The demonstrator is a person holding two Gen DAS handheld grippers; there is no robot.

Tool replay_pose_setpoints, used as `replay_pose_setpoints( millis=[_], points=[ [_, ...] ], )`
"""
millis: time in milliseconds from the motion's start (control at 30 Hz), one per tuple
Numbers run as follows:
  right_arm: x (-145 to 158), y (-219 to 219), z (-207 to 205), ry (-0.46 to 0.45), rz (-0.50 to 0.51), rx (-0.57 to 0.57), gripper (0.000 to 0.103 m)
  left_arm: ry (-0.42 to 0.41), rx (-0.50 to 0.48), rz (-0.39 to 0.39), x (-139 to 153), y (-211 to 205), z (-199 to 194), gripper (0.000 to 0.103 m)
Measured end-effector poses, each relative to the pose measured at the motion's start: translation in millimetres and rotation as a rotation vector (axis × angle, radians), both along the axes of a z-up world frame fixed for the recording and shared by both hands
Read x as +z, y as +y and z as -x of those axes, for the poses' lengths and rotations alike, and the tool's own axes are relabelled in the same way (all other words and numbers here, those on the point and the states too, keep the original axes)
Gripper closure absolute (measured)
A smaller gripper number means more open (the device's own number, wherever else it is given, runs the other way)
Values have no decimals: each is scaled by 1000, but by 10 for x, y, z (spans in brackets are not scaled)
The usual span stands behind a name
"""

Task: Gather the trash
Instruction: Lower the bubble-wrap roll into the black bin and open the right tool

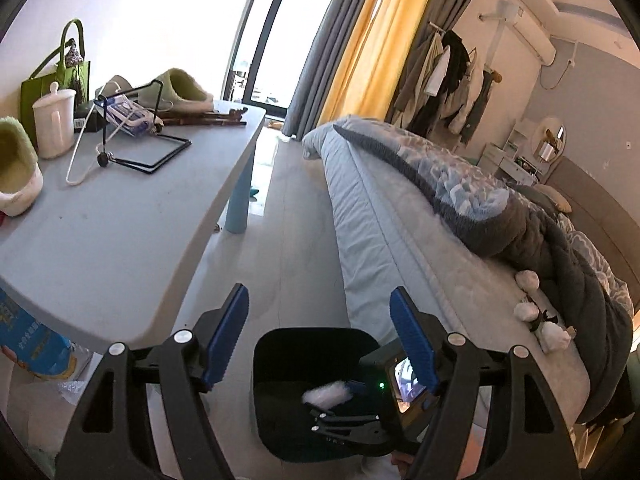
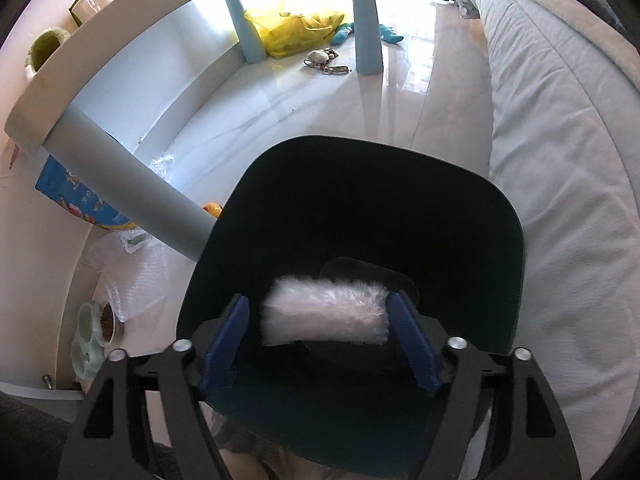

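Observation:
A black trash bin [image 2: 360,200] stands on the floor between the table and the bed; it also shows in the left wrist view [image 1: 312,360]. My right gripper [image 2: 320,340] is over the bin's mouth, jaws open, with a white fluffy piece of trash [image 2: 326,316] blurred between the fingers, touching only the right pad or falling. The trash also shows in the left wrist view [image 1: 326,394]. My left gripper [image 1: 320,340] is open and empty, above the bin and the right gripper.
A grey table [image 1: 100,232] at left carries a slipper [image 1: 182,88], a white jar [image 1: 54,120], a green bag [image 1: 60,68] and a hanger [image 1: 86,152]. The bed [image 1: 440,240] lies at right. A yellow bag [image 2: 296,30] and small objects lie under the table.

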State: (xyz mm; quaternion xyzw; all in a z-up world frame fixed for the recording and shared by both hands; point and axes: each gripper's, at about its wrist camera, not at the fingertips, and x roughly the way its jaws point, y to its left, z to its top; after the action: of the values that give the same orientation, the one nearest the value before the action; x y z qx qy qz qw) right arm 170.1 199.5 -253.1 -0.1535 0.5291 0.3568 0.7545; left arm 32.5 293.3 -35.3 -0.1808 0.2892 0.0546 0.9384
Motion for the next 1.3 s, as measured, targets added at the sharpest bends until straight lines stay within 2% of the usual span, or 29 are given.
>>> replay_pose_setpoints(
  millis=[200, 400, 533, 867, 1300],
  points=[
    [148, 43, 37, -16, -39, 19, 15, -22, 11, -14, 73, -3, 16, 27],
    [449, 31, 90, -55, -98, 42, 14, -54, 15, -46, 184, -53, 41, 27],
    [721, -63, 139, -116, -130, 58, 14, -87, 20, -37, 286, -97, 40, 26],
    [1294, -637, 108, -264, -193, 15, 12, -117, -9, -31, 430, -363, -68, 25],
    [1578, -1515, 36, -348, -195, -88, 11, -145, -88, -7, 546, -970, -261, 22]
  ],
)
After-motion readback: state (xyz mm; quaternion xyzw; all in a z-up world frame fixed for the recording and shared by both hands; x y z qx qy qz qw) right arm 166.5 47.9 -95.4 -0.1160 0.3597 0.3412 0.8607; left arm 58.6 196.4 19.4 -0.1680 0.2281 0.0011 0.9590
